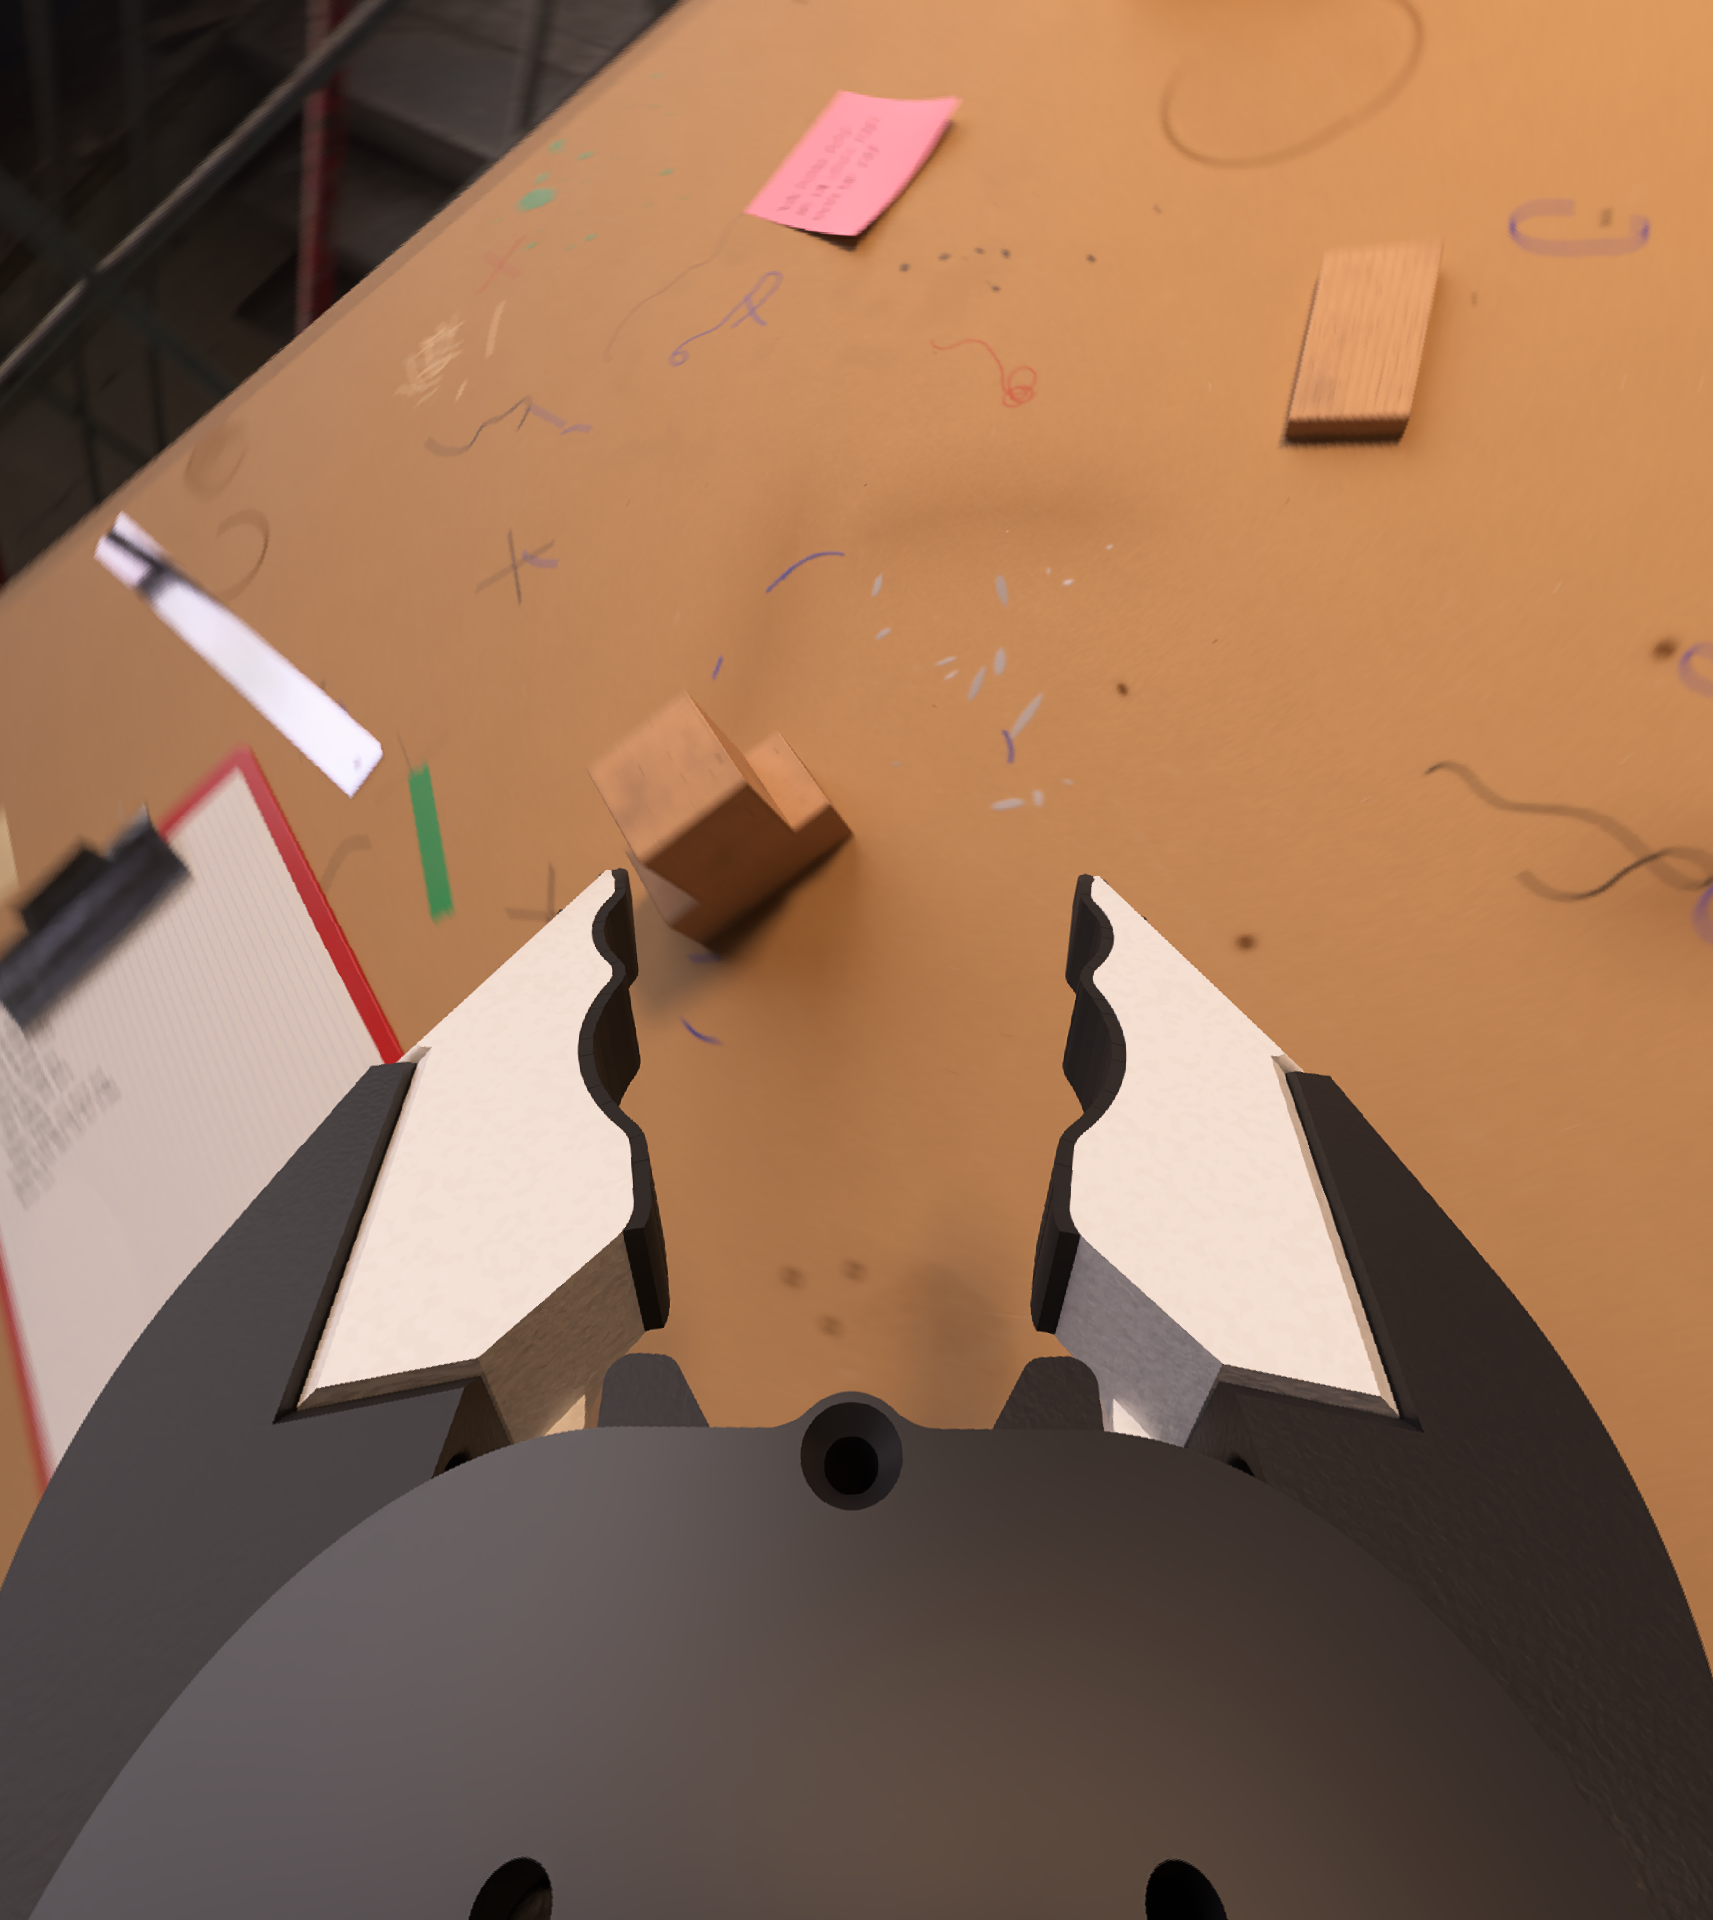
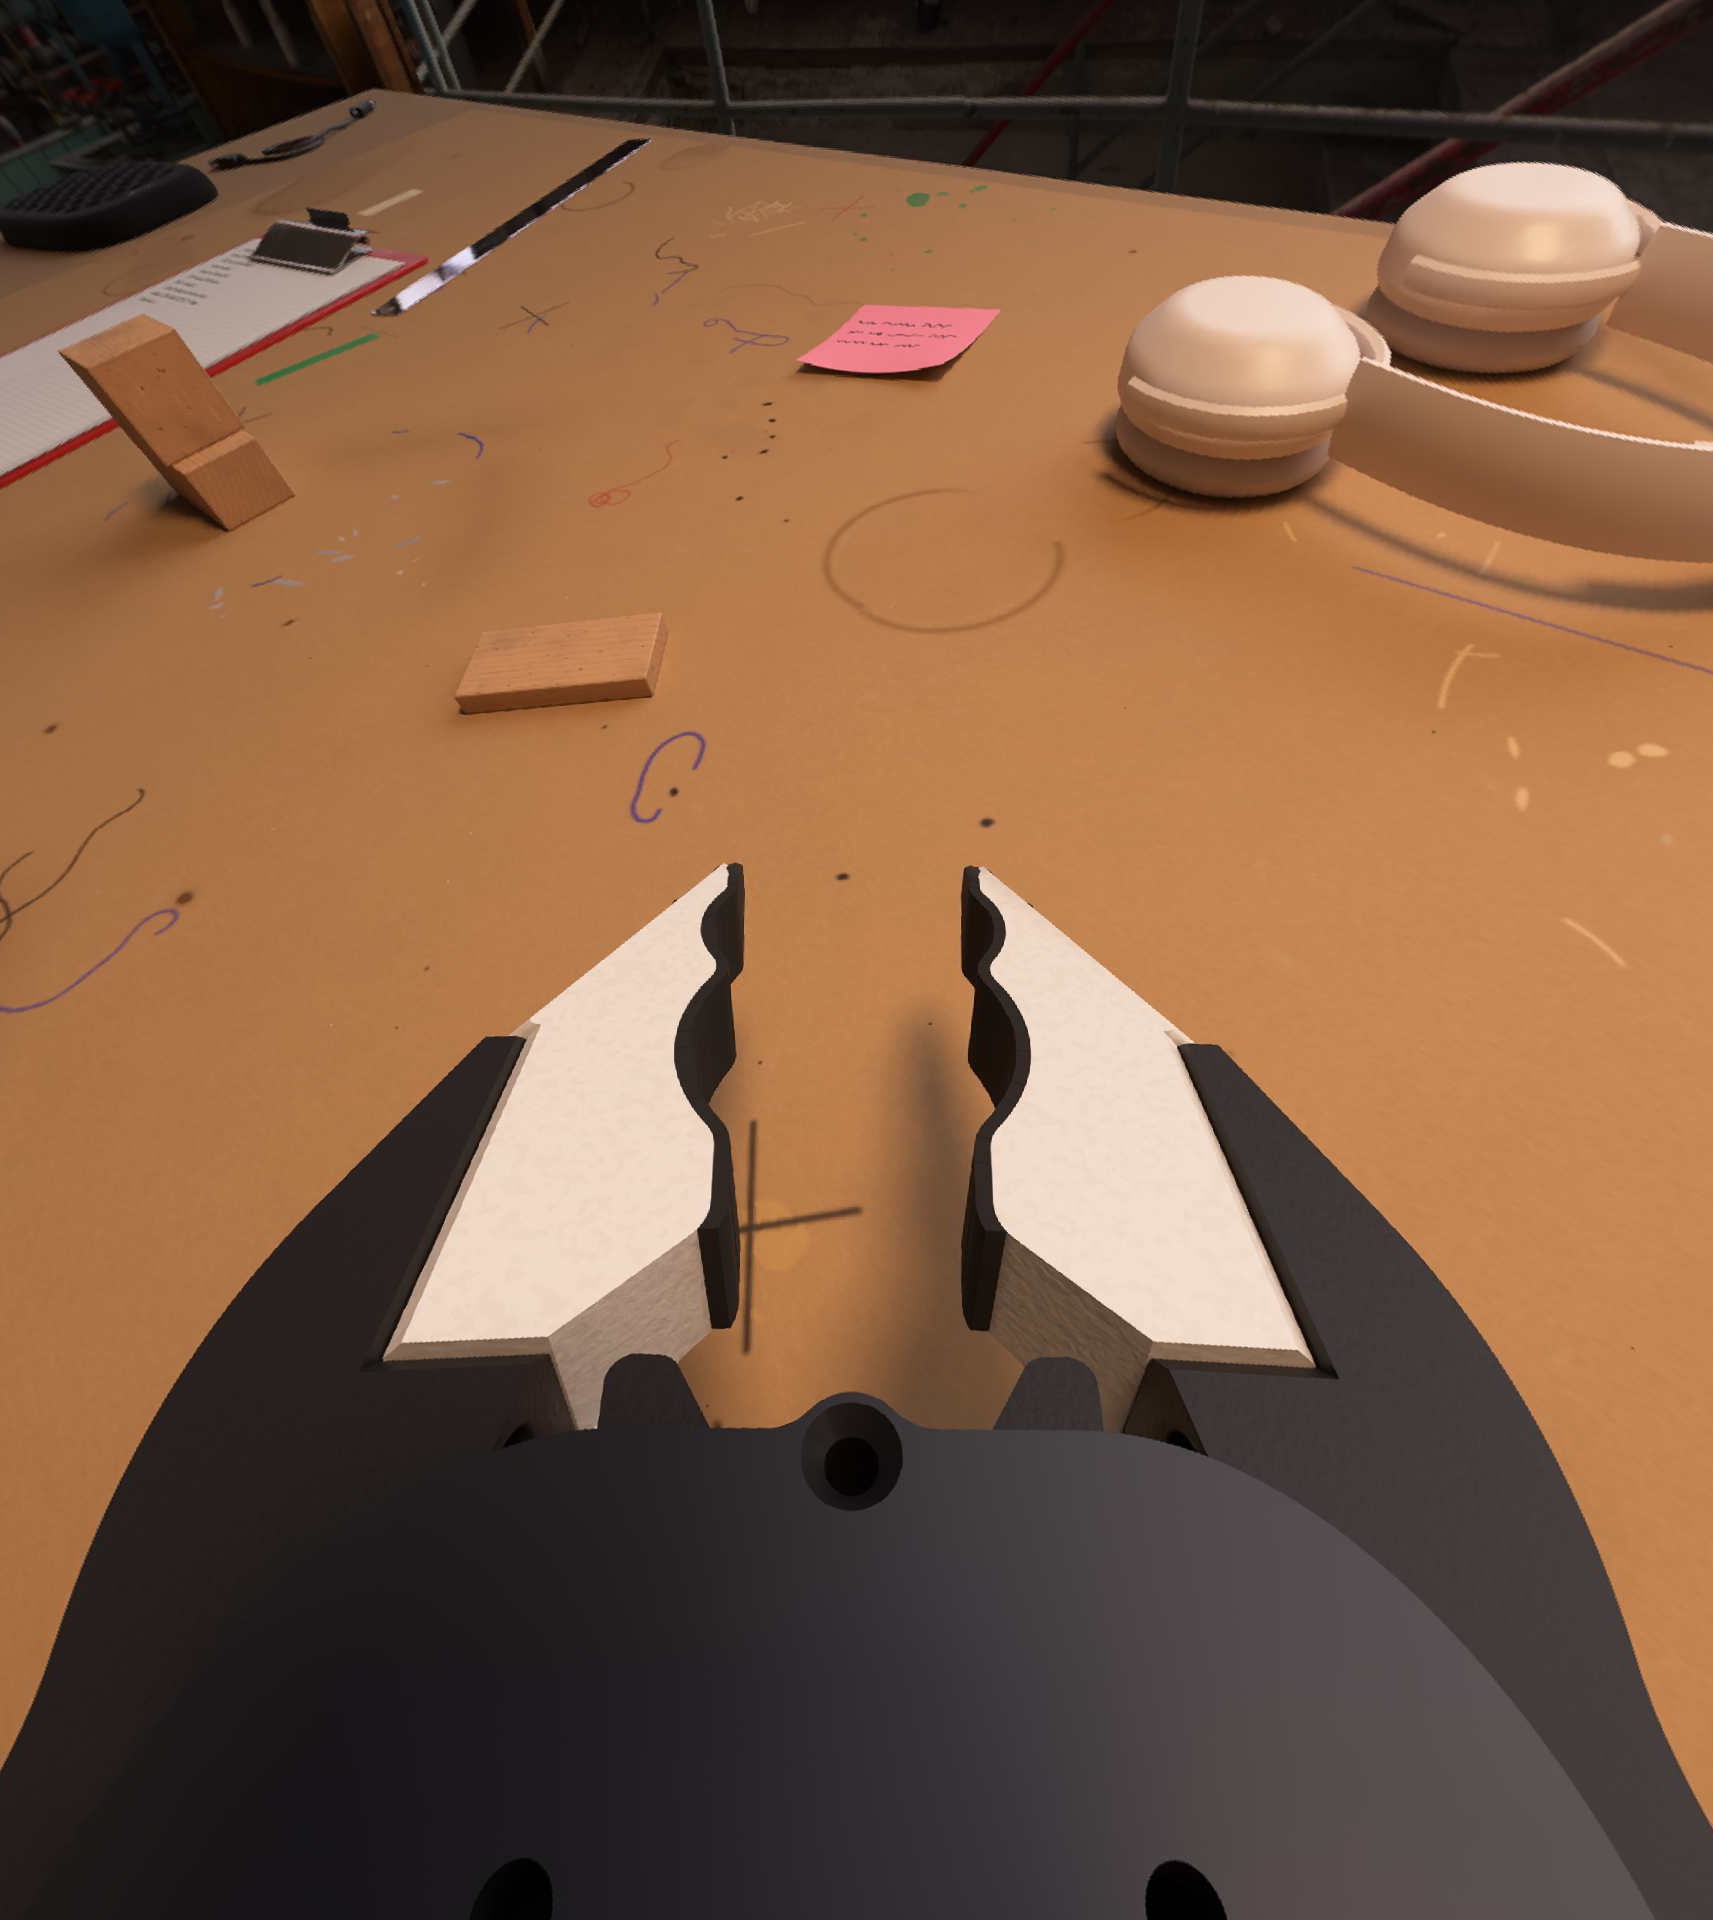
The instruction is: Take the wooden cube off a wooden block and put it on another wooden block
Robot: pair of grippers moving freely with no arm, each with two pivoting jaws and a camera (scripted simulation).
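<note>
Two wooden pieces sit tipped together on the brown table: a larger wooden block [image 1: 675, 800] [image 2: 156, 395] stands tilted on edge and leans on a smaller wooden piece, apparently the cube [image 1: 795, 795] [image 2: 239, 483]. They look blurred in the left wrist view. My left gripper [image 1: 852, 883] is wide open and empty, its left fingertip [image 1: 618, 894] just short of the pair. A second flat wooden block [image 1: 1361, 343] [image 2: 561, 660] lies flat, bare on top. My right gripper [image 2: 852, 873] is open and empty, above the table, well short of that block.
A red clipboard [image 1: 156, 1039] [image 2: 52, 384] and a metal ruler [image 1: 239, 655] [image 2: 509, 229] lie beside the tipped pair. There is a pink sticky note [image 1: 852, 161] [image 2: 899, 338] farther off. Cream headphones [image 2: 1351, 395] lie at the right. The table edge [image 1: 239, 405] runs along the left.
</note>
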